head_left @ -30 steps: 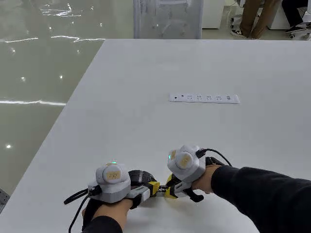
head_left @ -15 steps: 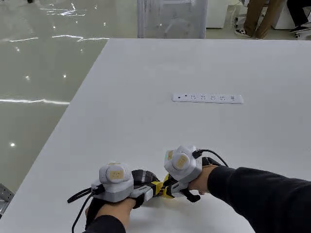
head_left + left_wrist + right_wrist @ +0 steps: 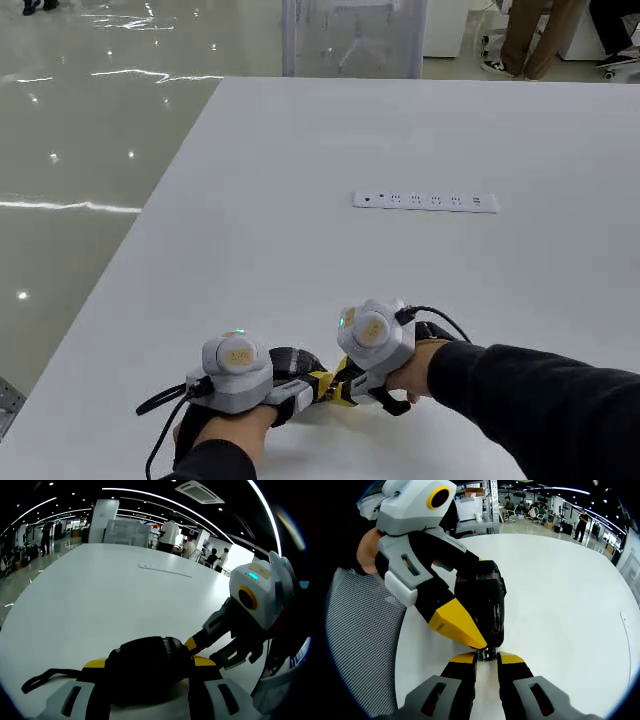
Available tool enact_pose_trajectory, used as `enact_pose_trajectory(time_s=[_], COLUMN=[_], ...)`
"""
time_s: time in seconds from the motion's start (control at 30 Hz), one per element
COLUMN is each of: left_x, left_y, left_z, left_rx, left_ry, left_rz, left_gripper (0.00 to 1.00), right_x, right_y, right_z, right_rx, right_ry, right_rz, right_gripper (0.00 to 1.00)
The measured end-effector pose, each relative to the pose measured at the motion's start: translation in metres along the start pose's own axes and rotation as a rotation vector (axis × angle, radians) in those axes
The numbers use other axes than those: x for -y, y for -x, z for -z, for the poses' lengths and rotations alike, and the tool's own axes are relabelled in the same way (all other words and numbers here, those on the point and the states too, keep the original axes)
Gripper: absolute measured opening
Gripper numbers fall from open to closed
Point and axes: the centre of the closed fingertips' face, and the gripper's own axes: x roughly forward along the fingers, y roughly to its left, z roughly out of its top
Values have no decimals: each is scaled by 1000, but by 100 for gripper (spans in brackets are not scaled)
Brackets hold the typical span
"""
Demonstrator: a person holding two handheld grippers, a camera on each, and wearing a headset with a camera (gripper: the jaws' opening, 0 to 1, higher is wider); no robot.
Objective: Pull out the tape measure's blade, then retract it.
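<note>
The black tape measure (image 3: 293,362) lies near the front edge of the white table (image 3: 300,200). My left gripper (image 3: 302,380) is shut on its body, and in the left gripper view the case (image 3: 145,680) fills the gap between the yellow-tipped jaws. My right gripper (image 3: 343,392) faces it from the right. In the right gripper view that gripper (image 3: 486,659) is shut on the blade's end hook (image 3: 486,653), right at the mouth of the case (image 3: 482,600). Hardly any blade shows. A yellow fingertip (image 3: 457,626) of the left gripper lies across the case.
A white power strip (image 3: 424,201) lies in the middle of the table, well beyond both grippers. The table's left edge (image 3: 130,225) drops to a glossy floor. A clear plastic piece of furniture (image 3: 355,40) stands past the far edge. People stand in the background.
The right gripper has edged slightly left toward the tape measure, so the two grippers are a little closer. The left gripper keeps its hold.
</note>
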Motion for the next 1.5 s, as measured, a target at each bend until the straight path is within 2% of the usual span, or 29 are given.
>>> enact_pose_trajectory(time_s=[0.87,1.03,1.27,1.3,1.33,1.4,1.43,1.47,1.5], left_x=[0,0,2,1,-2,-6,-7,-7,-2], left_y=[0,0,1,1,3,4,3,3,6], left_z=[0,-1,0,-3,-5,-9,-12,-14,-8], left_rx=[0,-6,-27,-18,-13,1,19,27,-22], left_ry=[0,6,-16,-74,-90,-74,-59,-55,-84], left_rz=[-1,2,16,21,-1,-4,6,22,76], left_gripper=[58,59,61,61,63,75,84,99,98], right_x=[0,0,0,2,3,1,0,0,1], right_y=[-3,-3,-1,0,1,3,5,6,9], right_z=[-2,-2,-1,-2,-2,-2,-1,0,2], right_rx=[3,-2,5,11,17,31,33,33,39], right_ry=[3,-32,-20,-19,-15,-30,-32,-33,-37], right_rz=[4,-1,30,53,60,62,63,68,81], right_gripper=[12,13,16,17,20,24,26,27,29])
